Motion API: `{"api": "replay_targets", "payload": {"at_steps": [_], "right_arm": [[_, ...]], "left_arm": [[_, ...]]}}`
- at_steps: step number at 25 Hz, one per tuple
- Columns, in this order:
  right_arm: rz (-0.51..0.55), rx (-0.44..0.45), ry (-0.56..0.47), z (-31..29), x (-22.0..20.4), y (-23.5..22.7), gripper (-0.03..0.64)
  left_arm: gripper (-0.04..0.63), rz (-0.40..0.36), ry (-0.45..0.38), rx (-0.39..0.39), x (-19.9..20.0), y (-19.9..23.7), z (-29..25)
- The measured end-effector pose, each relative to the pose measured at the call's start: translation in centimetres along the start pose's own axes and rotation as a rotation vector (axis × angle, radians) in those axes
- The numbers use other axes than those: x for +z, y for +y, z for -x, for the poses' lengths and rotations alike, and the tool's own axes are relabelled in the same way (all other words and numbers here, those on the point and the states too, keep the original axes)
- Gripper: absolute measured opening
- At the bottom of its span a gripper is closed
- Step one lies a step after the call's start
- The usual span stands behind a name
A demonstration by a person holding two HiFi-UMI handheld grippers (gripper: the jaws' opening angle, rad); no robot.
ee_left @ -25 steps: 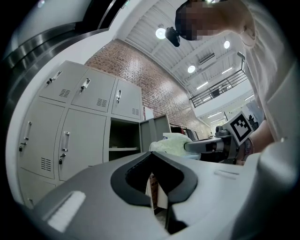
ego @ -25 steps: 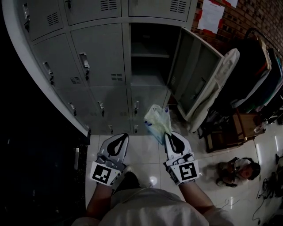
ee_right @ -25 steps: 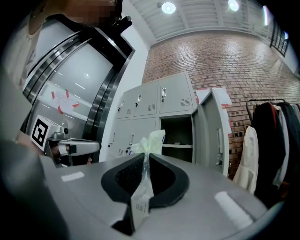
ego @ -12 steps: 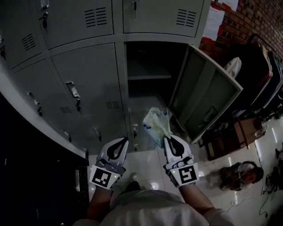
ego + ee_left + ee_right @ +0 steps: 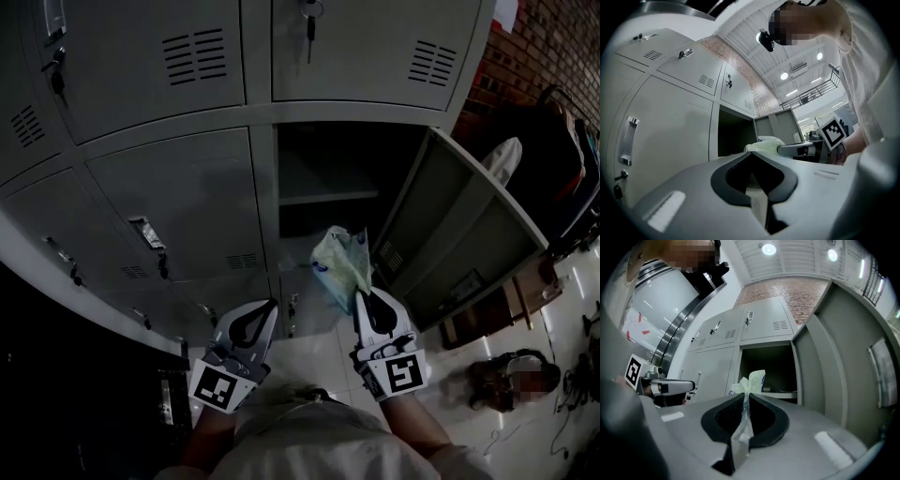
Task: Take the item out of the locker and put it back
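Observation:
A pale green plastic bag [image 5: 341, 262] [image 5: 751, 380] hangs in front of the open locker compartment [image 5: 323, 178] [image 5: 768, 369], below its shelf [image 5: 328, 197]. My right gripper [image 5: 360, 294] [image 5: 744, 397] is shut on the bag's twisted end, and a strip of film runs back between the jaws. In the left gripper view the bag [image 5: 764, 144] shows just outside the dark opening. My left gripper [image 5: 271, 307] [image 5: 752, 155] is level with the right one, to its left, jaws shut with nothing in them.
The locker's door [image 5: 469, 234] [image 5: 843, 376] stands swung out to the right. Closed grey lockers [image 5: 187, 178] fill the left and top. Bags and clutter [image 5: 511, 375] lie on the tiled floor at the right, by a brick wall [image 5: 553, 47].
Both grippers have come up and closer to the lockers, the right one carrying the bag up to the open compartment's front. The head view has tilted upward.

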State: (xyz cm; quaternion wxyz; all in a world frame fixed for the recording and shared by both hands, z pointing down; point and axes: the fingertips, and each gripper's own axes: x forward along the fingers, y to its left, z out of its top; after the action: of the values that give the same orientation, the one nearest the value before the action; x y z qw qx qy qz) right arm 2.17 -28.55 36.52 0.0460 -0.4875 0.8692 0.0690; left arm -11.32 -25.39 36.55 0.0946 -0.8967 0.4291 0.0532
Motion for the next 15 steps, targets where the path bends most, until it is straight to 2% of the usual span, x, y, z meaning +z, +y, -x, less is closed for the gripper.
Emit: {"api": "replay_targets", "payload": {"at_steps": [5,8,11,15], "right_arm": [[0.054,-0.017,-0.016,-4.2,2.0,-2.2,0.014],[0.103,-0.043,-0.045,-8.7,4.0,-4.0,0.014],[0.134,-0.075,-0.078,-13.3,6.1,-5.7,0.015],[0.206,-0.117,-0.047,-18.0,6.3,-7.3,0.015]], "left_arm": [[-0.002,0.021,-0.049,0.041,0.3,1.5,-1.2],[-0.002,0.045,-0.049,0.065,0.2,2.4,-1.3],[-0.002,0.034,-0.055,0.085,0.4,3.0,-1.3],[-0.002,0.039,-0.049,0.104,0.2,3.8,-1.4]]}}
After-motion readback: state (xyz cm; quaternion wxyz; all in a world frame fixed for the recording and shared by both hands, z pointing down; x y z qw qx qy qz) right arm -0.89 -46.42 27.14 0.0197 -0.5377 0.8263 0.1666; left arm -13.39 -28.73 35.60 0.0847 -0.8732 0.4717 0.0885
